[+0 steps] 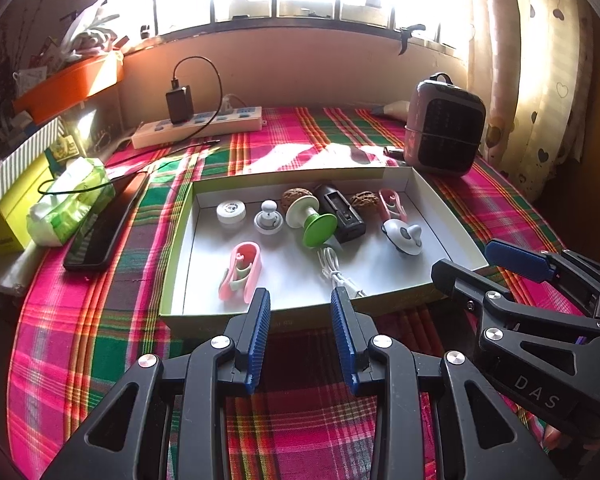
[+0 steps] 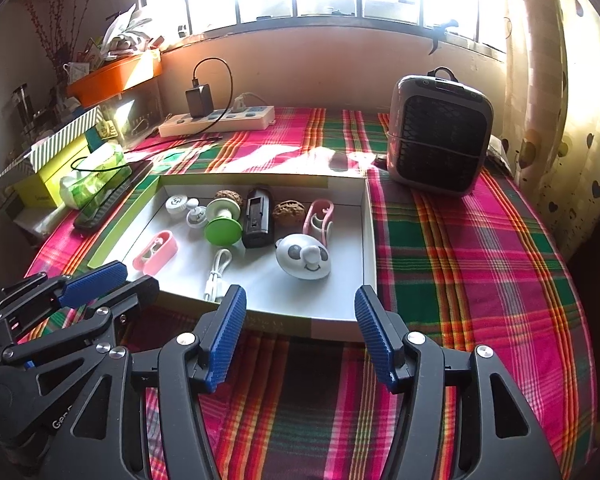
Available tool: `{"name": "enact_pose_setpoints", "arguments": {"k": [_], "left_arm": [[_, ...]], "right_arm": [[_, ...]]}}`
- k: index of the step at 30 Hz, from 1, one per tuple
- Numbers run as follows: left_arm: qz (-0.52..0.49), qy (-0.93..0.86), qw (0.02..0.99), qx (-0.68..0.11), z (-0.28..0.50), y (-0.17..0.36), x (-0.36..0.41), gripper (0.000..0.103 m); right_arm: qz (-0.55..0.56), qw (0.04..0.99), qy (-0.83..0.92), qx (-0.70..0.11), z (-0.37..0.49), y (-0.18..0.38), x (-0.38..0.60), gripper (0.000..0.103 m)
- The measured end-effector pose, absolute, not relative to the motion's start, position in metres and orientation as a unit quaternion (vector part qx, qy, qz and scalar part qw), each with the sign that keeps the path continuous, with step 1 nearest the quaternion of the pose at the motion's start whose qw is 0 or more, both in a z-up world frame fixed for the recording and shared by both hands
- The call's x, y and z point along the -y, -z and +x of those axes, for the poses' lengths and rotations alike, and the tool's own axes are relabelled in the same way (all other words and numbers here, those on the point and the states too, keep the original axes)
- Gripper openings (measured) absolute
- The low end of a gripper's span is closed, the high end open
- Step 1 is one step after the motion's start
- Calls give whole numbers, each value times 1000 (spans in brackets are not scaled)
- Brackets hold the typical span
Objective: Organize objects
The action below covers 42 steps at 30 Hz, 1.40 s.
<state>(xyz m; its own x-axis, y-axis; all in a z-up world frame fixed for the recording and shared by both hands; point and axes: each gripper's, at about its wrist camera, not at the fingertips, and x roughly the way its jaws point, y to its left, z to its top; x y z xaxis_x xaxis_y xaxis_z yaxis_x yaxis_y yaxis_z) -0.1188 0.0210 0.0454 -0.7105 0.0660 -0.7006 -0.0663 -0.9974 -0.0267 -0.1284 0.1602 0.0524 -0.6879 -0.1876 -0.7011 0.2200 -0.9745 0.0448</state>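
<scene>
A shallow white box tray (image 1: pixel 452 216) (image 2: pixel 370 240) lies on the plaid cloth. It holds a pink clip (image 1: pixel 242 272) (image 2: pixel 156 254), a green and white knob (image 1: pixel 314 222) (image 2: pixel 220 228), a black device (image 1: pixel 342 214) (image 2: pixel 258 218), two walnuts, a second pink clip (image 2: pixel 320 218), a white panda-face piece (image 2: pixel 304 256) (image 1: pixel 404 236) and a white cable (image 1: pixel 336 270) (image 2: pixel 218 272). My left gripper (image 1: pixel 300 300) hangs open at the tray's near edge, with nothing between its pads. My right gripper (image 2: pixel 300 296) stands wider open over the tray's near right corner, also empty.
A grey fan heater (image 2: pixel 440 136) stands at the back right. A power strip (image 1: pixel 198 126) with a charger lies along the wall. On the left are a black phone (image 1: pixel 106 224), a tissue pack (image 1: pixel 70 202) and yellow boxes. Bare plaid cloth stretches to the right of the tray.
</scene>
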Motion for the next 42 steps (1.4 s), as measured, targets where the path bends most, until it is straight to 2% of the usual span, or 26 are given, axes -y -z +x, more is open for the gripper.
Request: {"name": "enact_pose_setpoints", "arguments": {"k": [27, 42], "left_arm": [[-424, -906, 17, 1, -58, -6, -14, 29], [-400, -916, 5, -9, -33, -3, -22, 33]], "right_arm": [[427, 105, 898, -15, -68, -14, -156, 58], [413, 91, 906, -35, -37, -9, -153, 59]]}}
